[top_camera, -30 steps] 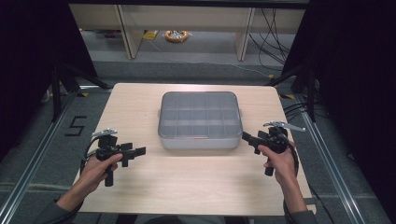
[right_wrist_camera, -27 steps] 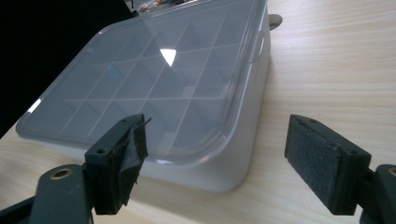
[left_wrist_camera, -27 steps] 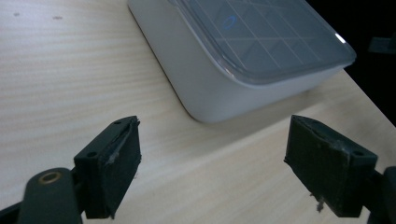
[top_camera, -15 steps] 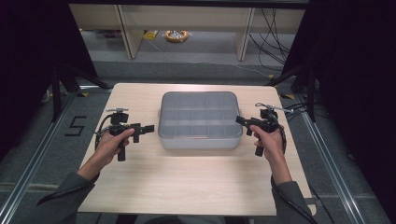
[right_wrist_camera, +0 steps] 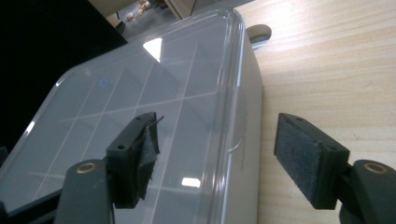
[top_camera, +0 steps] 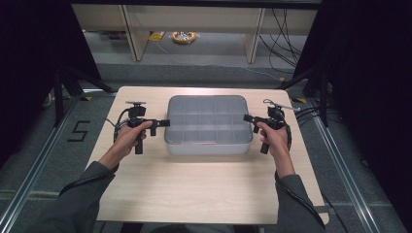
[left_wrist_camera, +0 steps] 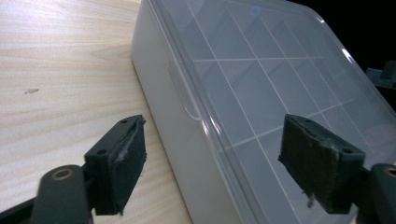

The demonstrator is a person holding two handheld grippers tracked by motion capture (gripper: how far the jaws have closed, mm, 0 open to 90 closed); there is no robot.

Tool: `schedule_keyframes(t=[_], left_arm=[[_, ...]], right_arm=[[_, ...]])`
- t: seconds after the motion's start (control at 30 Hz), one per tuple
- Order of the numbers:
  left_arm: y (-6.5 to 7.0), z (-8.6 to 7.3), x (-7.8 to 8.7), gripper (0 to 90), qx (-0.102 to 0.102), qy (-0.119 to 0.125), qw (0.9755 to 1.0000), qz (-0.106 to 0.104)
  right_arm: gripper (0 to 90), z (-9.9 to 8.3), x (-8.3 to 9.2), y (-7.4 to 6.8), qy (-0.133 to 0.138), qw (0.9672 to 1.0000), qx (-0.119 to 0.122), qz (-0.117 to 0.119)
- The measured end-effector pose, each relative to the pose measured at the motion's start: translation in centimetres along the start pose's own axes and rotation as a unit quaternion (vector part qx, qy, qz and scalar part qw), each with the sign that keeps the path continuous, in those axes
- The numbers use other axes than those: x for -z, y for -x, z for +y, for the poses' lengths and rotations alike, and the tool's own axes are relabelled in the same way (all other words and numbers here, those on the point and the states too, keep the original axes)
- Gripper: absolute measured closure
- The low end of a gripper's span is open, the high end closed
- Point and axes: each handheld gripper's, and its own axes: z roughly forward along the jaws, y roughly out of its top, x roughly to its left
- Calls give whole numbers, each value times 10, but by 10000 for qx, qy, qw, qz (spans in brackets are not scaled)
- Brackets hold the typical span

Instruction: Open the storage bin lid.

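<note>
- Since a moment ago, moved in beside the box's short sides: left gripper (top_camera: pixel 165 123), right gripper (top_camera: pixel 246 118); jaws open.
- One lidded compartment box (top_camera: pixel 209 124), mid-tabletop.
- Pale wood tabletop (top_camera: pixel 204 189); grey floor (top_camera: pixel 214 68) around.

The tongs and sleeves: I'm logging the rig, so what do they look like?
Both tongs, left and right, are black, with pistol-style handles, trailing black cables and a grey plate on top. Their jaws carry worn dark pads with frayed edges. The person wears grey long sleeves.

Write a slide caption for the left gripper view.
Open left gripper straddling the side edge of a clear-lidded compartment box on a wooden table.
</note>
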Motion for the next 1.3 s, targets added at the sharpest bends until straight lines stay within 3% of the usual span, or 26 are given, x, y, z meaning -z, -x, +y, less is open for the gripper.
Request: schedule_keyframes(t=[0.03, 0.07, 0.1, 0.13, 0.2, 0.23, 0.27, 0.33, 0.4, 0.5, 0.6, 0.67, 0.7, 0.73, 0.77, 0.8, 0.83, 0.87, 0.9, 0.97, 1.03, 1.07, 1.1, 1.13, 1.3], left_arm=[[1, 2, -2, 278, 57, -1, 10000, 10], [1, 4, -5, 303, 102, 17, 9999, -7], [1, 6, -7, 303, 157, -44, 9999, -36], [1, 8, -10, 314, 202, -41, 9998, -35], [0, 11, -15, 346, 247, -75, 9997, -7], [0, 12, -17, 364, 263, -84, 9996, 0], [0, 13, -19, 378, 298, -90, 9995, -6], [1, 14, -23, 386, 308, -90, 9995, 9], [3, 14, -24, 385, 335, -67, 9994, 49], [3, 15, -25, 397, 325, -52, 9994, 101], [1, 17, -29, 398, 356, -60, 9991, 208], [0, 17, -32, 406, 385, -104, 9991, 176], [1, 17, -32, 433, 506, -115, 9985, 161], [1, 17, -33, 447, 402, -95, 9990, 155], [3, 17, -34, 456, 342, -73, 9991, 245], [4, 16, -34, 469, 267, -88, 9991, 325], [5, 16, -34, 468, 318, -54, 9990, 324], [5, 16, -33, 468, 241, -137, 9990, 353], [8, 17, -34, 465, 229, -123, 9989, 390], [9, 17, -33, 466, 210, -122, 9989, 404], [9, 18, -32, 471, 218, -91, 9989, 416], [9, 18, -32, 475, 230, -75, 9989, 410], [9, 18, -31, 478, 216, -81, 9990, 394], [10, 18, -31, 484, 253, -31, 9989, 399], [9, 20, -29, 506, 233, -10, 9991, 345]], right_arm=[[332, 0, -1, 0, 1, 10000, -78, -2], [338, 1, -2, -5, -106, 9989, -453, -24], [338, 1, -2, -5, -106, 9989, -453, -24], [342, 2, -4, -2, -62, 9995, -306, -2], [351, 3, -7, -2, -50, 9993, -383, 0], [358, 3, -8, -4, -104, 9984, -549, 33], [366, 3, -10, -2, -54, 9991, -427, 57], [386, 4, -12, -5, -119, 9980, -621, 94], [401, 4, -12, -6, -136, 9979, -622, 73], [432, 3, -17, -6, -82, 9992, -397, 68], [454, 3, -19, -9, -115, 9984, -541, 90], [462, 2, -22, -9, -53, 9990, -435, 21], [465, 2, -20, -14, -178, 9972, -731, 9], [470, 2, -21, -12, -103, 9988, -472, -44], [475, 2, -21, -12, -51, 9991, -409, -101], [475, 1, -19, -14, -113, 9982, -577, -68], [478, 1, -21, -13, -35, 9988, -470, -93], [485, 1, -20, -13, -1, 9987, -501, -129], [489, 0, -19, -14, 29, 9974, -711, -118], [494, 0, -18, -13, 31, 9973, -728, -98], [505, 0, -18, -10, 108, 9982, -558, -168], [514, 0, -18, -13, 72, 9970, -764, -135], [519, -1, -17, -11, 147, 9979, -614, -160], [519, 0, -16, -13, 114, 9972, -733, -130], [547, 0, -15, -14, 182, 9971, -718, -146]])
